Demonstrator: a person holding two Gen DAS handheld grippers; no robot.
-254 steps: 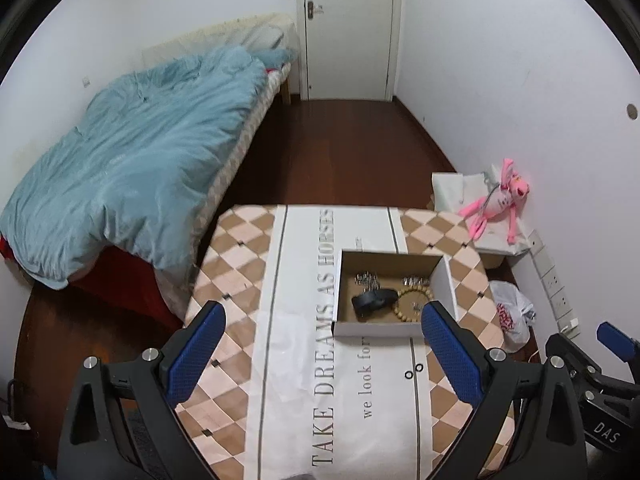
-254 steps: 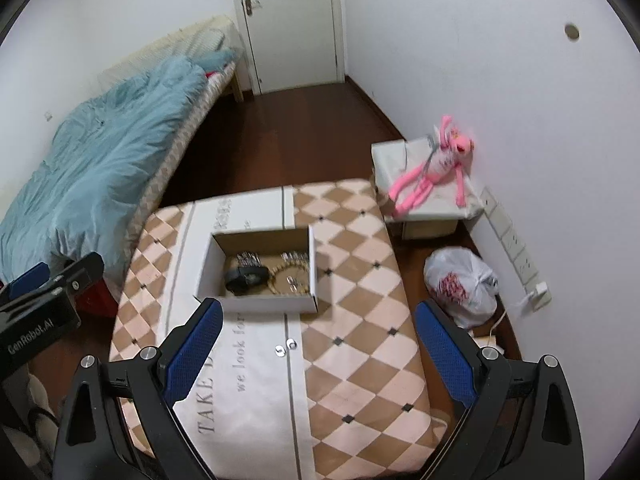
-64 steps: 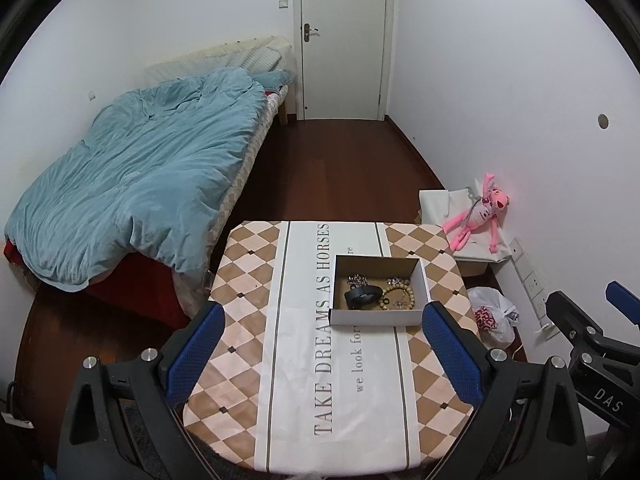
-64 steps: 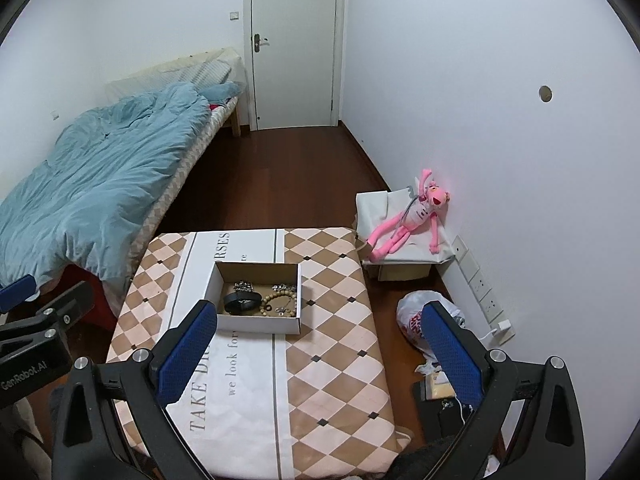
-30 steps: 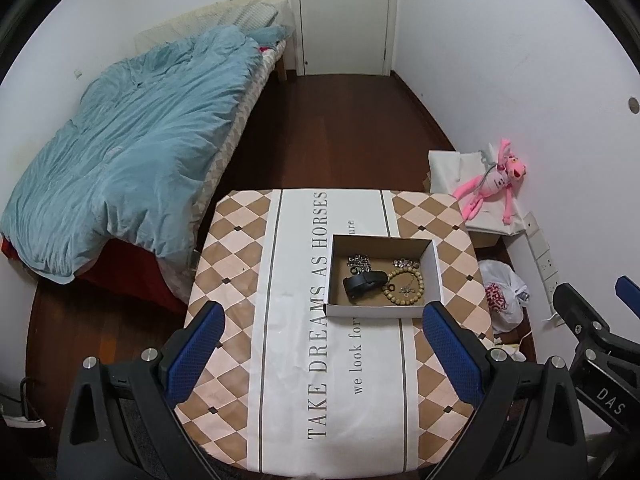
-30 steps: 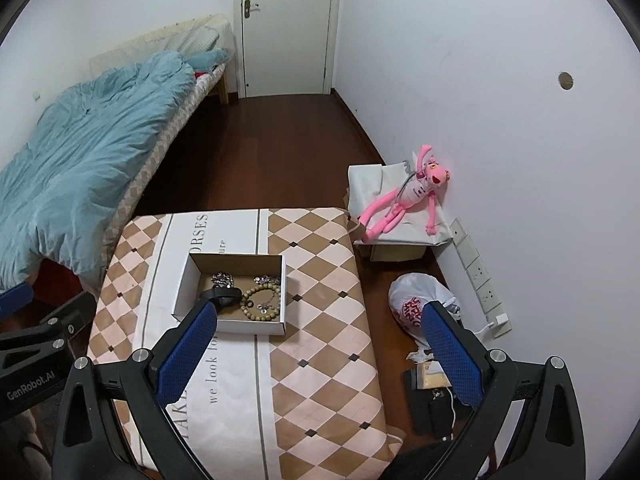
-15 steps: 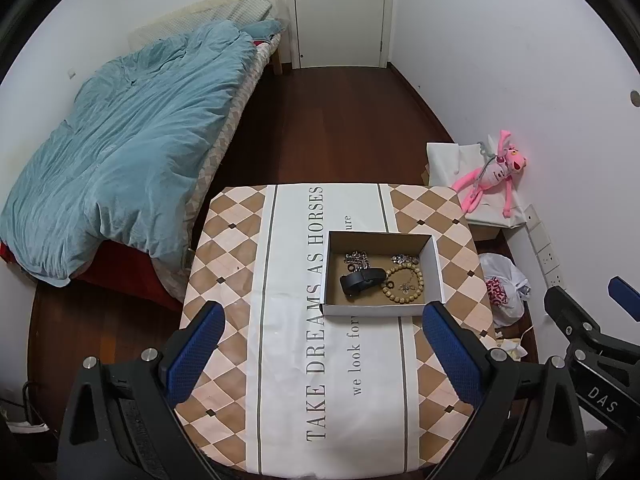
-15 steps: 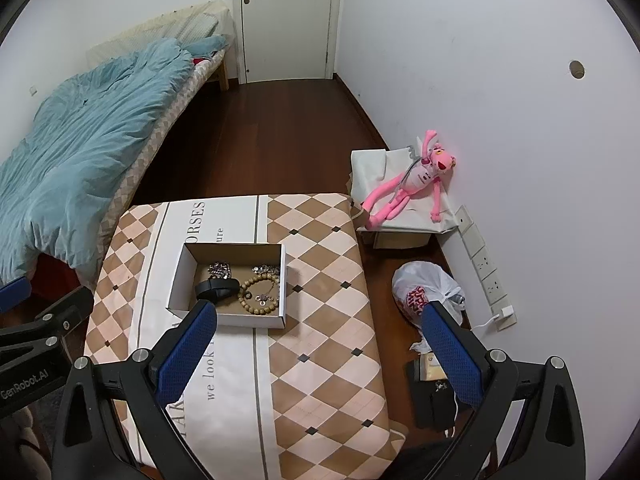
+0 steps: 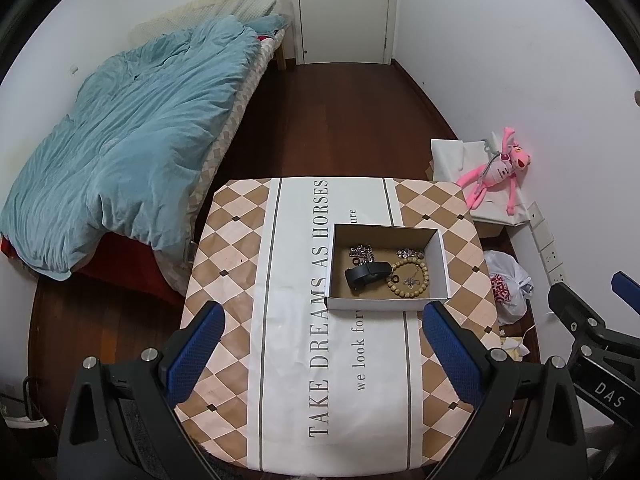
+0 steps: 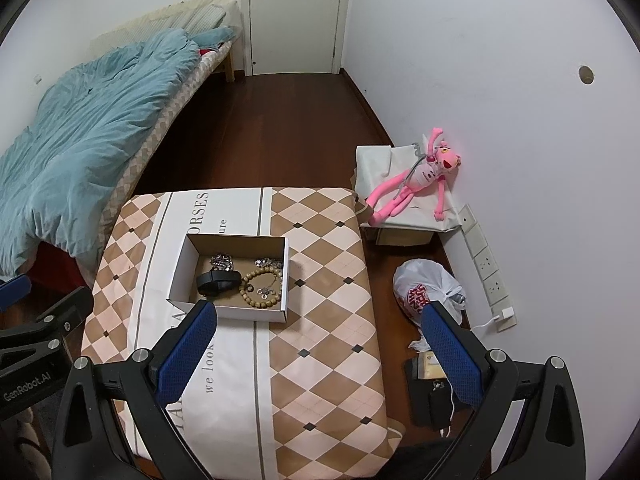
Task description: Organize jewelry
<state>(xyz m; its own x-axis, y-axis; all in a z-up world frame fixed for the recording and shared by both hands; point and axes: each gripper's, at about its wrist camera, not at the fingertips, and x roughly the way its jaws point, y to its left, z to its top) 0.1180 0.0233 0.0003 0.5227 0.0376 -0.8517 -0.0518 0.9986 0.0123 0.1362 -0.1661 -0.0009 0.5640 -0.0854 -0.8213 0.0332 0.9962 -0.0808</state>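
An open white cardboard box (image 9: 438,264) (image 10: 178,270) sits on the table with the patterned cloth (image 9: 296,344) (image 10: 328,280). Inside lie a black band (image 9: 366,271) (image 10: 218,281), a wooden bead bracelet (image 9: 408,278) (image 10: 260,290), and small silver pieces (image 9: 360,252) (image 10: 222,261). My left gripper (image 9: 322,346) hovers high above the table's near side, open and holding nothing. My right gripper (image 10: 318,346) is also open and holds nothing, high above the table's right half, to the right of the box.
A bed with a blue duvet (image 9: 132,140) (image 10: 80,124) stands at the left. A pink plush toy (image 9: 496,172) (image 10: 416,188) lies on a covered box by the right wall. A white plastic bag (image 10: 428,292) and dark items (image 10: 432,392) sit on the wooden floor.
Both grippers have drifted while high above the table; the box sits slightly lower and closer in both views than half a second ago. Jaws stay open.
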